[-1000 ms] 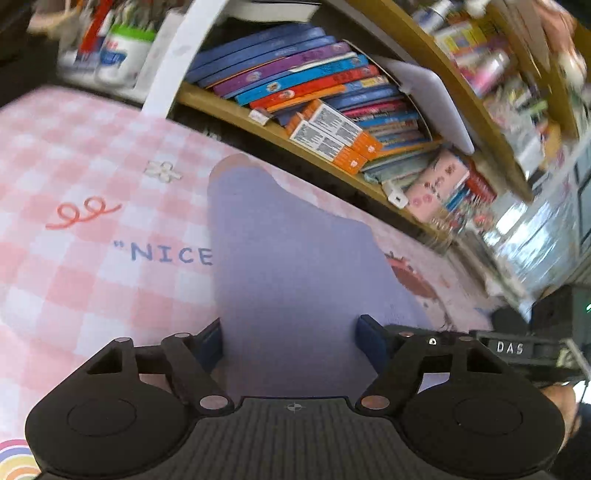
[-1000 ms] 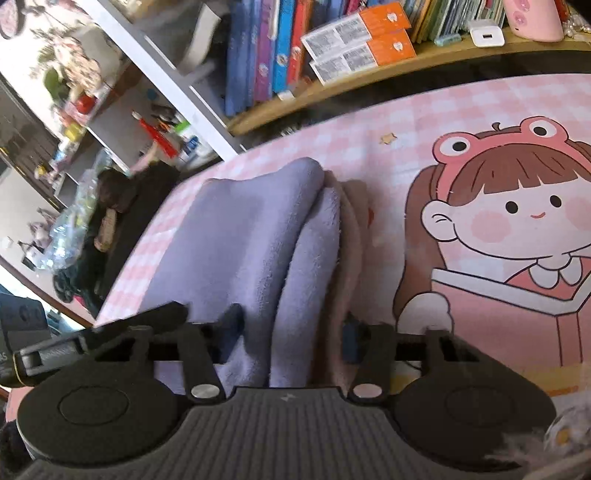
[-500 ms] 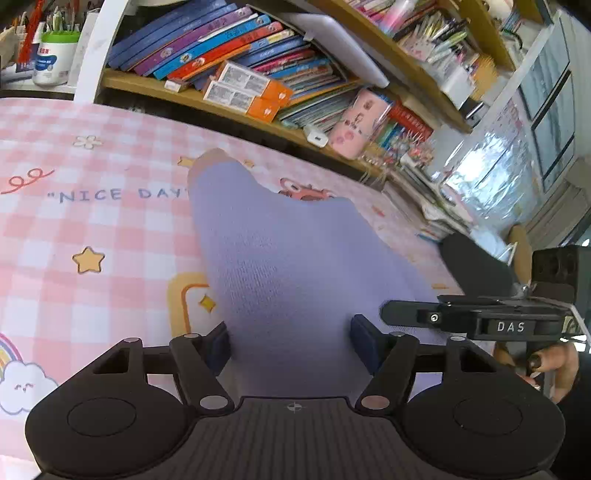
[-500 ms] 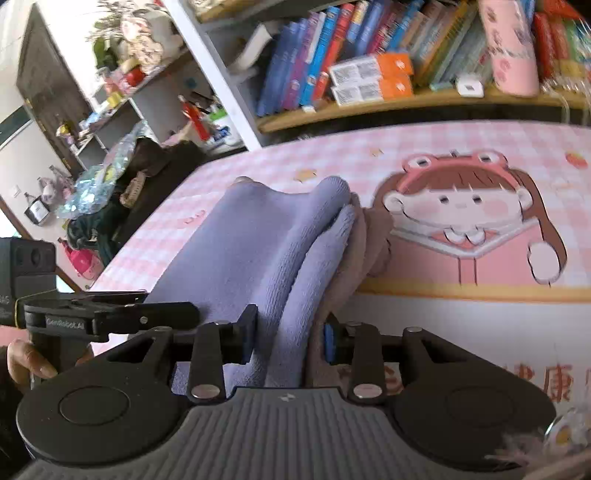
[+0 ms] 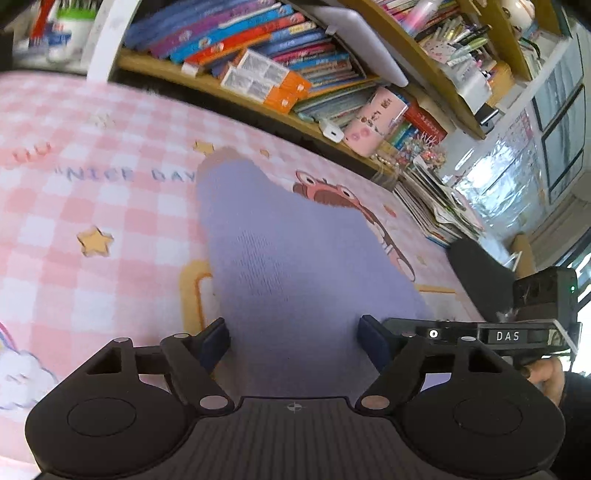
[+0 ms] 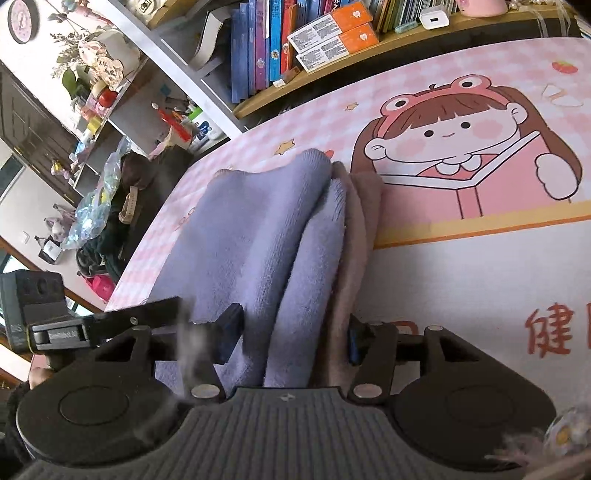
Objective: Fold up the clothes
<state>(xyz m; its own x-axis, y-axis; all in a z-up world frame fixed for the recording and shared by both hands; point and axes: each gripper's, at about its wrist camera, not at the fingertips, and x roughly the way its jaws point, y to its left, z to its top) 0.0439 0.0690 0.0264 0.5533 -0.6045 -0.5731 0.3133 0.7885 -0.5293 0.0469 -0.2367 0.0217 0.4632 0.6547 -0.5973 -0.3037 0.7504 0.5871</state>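
Note:
A folded lilac knit garment [image 5: 295, 258] lies on the pink checked tablecloth [image 5: 110, 221], its far tip just past the "DAY" lettering. In the right wrist view its lilac folds [image 6: 266, 236] are stacked over a beige-pink layer [image 6: 364, 221]. My left gripper [image 5: 293, 343] straddles the near end with its jaws opening; the cloth runs between the pads. My right gripper [image 6: 291, 336] straddles the stacked folds, jaws also opening, its left finger blurred and drawn off the cloth. The right tool's housing [image 5: 509, 336] shows beside my left gripper.
A wooden bookshelf [image 5: 258, 99] with books, orange boxes [image 6: 332, 33], a pink cup [image 5: 373, 125] and a white charger [image 5: 330, 129] runs along the table's far edge. Bags on a dark chair [image 6: 110, 206] stand off the table's left side. A hand [image 5: 546, 376] holds the right tool.
The folded garment has slid right across the tablecloth, from beside "NICE" to past "DAY", with both grippers moving along. Both pairs of jaws now stand wider than half a second ago.

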